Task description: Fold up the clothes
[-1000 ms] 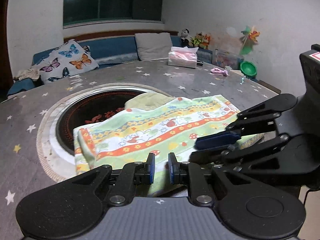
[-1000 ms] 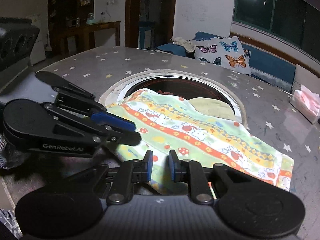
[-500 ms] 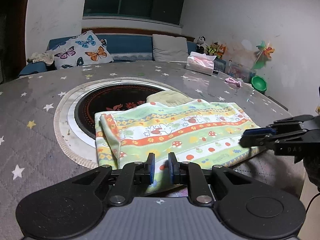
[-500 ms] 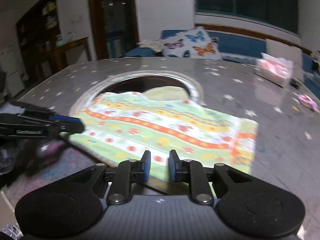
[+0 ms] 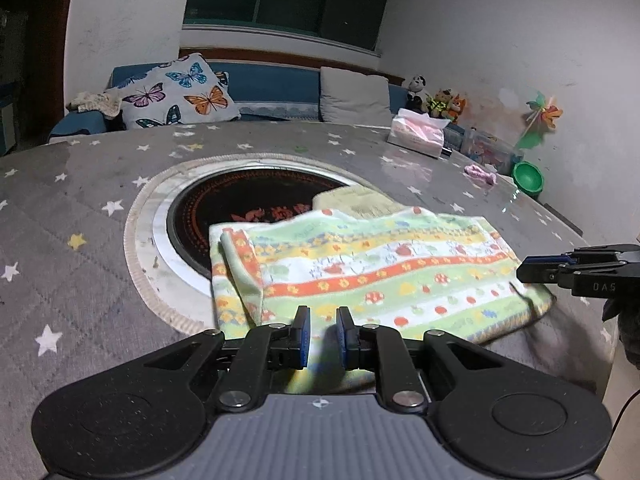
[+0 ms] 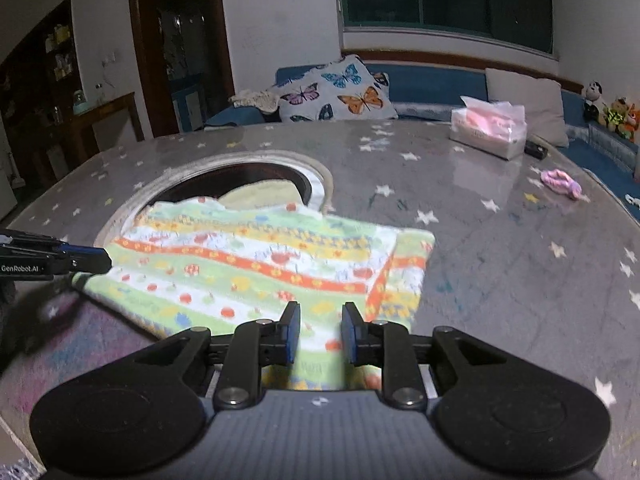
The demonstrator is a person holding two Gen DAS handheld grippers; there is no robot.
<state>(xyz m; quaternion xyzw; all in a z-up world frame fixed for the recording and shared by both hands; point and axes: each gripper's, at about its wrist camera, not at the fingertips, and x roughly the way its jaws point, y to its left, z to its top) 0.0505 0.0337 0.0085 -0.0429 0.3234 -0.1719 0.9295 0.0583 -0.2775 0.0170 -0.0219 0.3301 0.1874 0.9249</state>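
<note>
A striped, patterned cloth (image 5: 372,276) lies folded on the starred table (image 5: 80,208), its long axis running nine to three o'clock. The left gripper (image 5: 319,332) – jaws narrow, cloth edge between them. The right gripper (image 6: 319,330) – jaws opening over the near edge.

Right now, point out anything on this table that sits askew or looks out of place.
The striped, fruit-printed towel lies partly over the round dark recess in the star-patterned grey table, its near edge hanging past the table's rim. Its left end is doubled unevenly. A pale cloth pokes out behind it.
</note>
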